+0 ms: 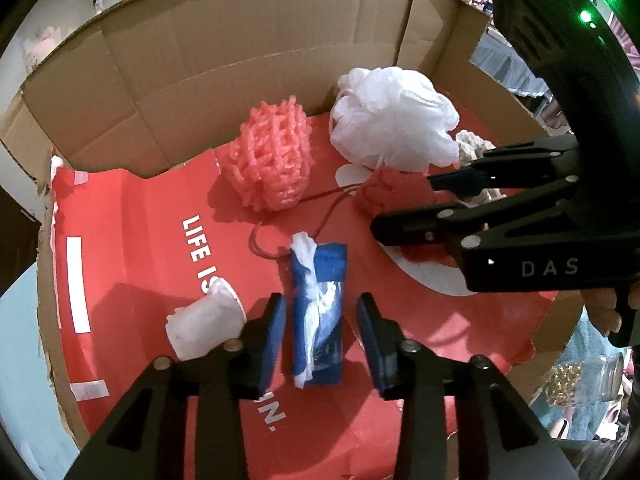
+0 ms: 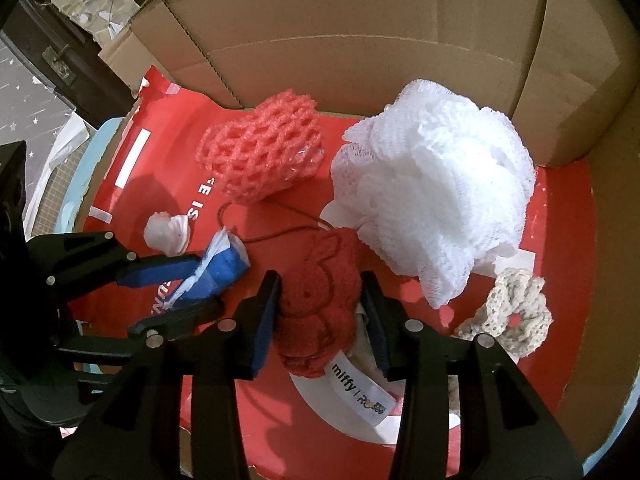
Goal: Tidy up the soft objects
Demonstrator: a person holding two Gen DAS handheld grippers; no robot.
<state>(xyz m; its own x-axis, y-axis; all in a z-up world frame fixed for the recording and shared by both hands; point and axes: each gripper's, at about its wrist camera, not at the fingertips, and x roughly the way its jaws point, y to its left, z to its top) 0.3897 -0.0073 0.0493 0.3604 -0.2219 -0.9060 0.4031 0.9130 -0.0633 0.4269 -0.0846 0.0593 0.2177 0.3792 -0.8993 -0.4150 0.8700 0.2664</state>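
Observation:
A blue cloth roll wrapped in white plastic (image 1: 318, 316) lies on the red box floor between the open fingers of my left gripper (image 1: 322, 330), which straddles it without clear contact; it also shows in the right wrist view (image 2: 222, 270). My right gripper (image 2: 320, 312) is open around a red knitted rabbit toy (image 2: 320, 304) with a "miffy" tag; the toy also shows in the left wrist view (image 1: 394, 192). A pink foam net (image 1: 272, 156), a white mesh pouf (image 2: 436, 192), a cream scrunchie (image 2: 510, 312) and a small white wad (image 1: 206, 322) lie nearby.
Everything sits in a cardboard box (image 1: 208, 80) with a red printed liner (image 1: 132, 240). The box walls rise behind and to the right. A thin red cord (image 1: 328, 216) trails from the toy. A glass jar (image 1: 584, 376) stands outside the box at the right.

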